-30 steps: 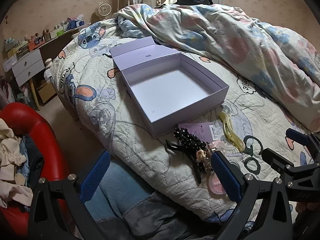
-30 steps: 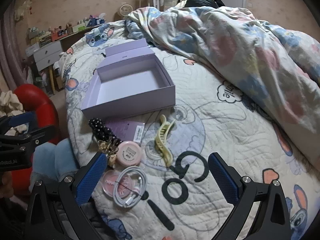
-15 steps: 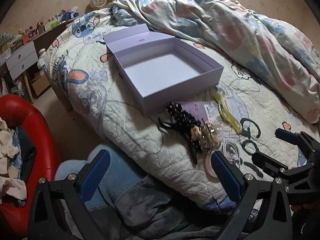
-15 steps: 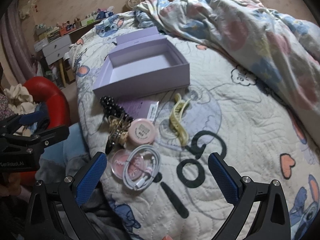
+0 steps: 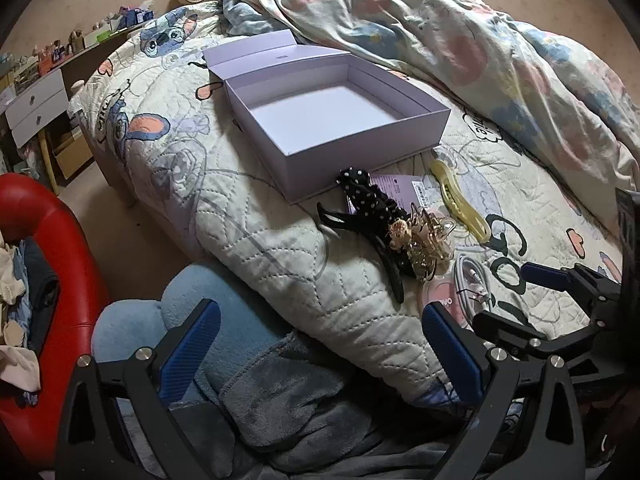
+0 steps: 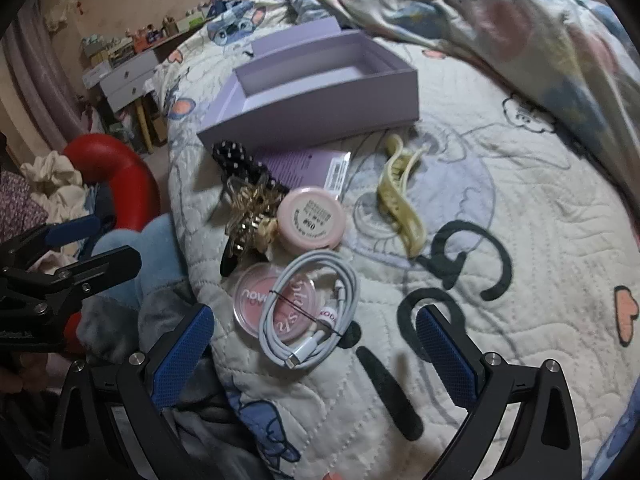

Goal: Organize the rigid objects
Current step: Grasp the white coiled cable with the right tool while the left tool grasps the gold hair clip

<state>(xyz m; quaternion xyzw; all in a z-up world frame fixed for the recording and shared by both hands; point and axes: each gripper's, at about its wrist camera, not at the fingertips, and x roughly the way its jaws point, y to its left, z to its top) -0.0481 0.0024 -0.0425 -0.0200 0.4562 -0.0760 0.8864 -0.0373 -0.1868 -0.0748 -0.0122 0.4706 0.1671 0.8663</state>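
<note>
An open, empty lilac box (image 5: 332, 116) (image 6: 320, 92) lies on the quilted bed. In front of it lies a cluster: a black dotted hair clip (image 5: 368, 208) (image 6: 236, 160), a gold claw clip (image 5: 424, 244) (image 6: 248, 216), a lilac card (image 6: 308, 168), a pink round compact (image 6: 311, 222), a clear pink blush pot (image 6: 256, 300) under a coiled white cable (image 6: 308, 312), and a yellow claw clip (image 5: 460, 200) (image 6: 400, 204). My left gripper (image 5: 320, 354) is open and empty, off the bed's near edge. My right gripper (image 6: 316, 354) is open and empty, just before the cable.
A rumpled floral duvet (image 5: 480, 40) fills the far right of the bed. A red seat with clothes (image 5: 44, 248) and a blue plush cushion (image 5: 180, 320) sit left below the bed edge. A white drawer desk with clutter (image 5: 36, 104) stands at far left.
Both grippers have moved forward and lower toward the cluster of small items, which now looks larger. Nothing on the bed has shifted. Both grippers stayed open.
</note>
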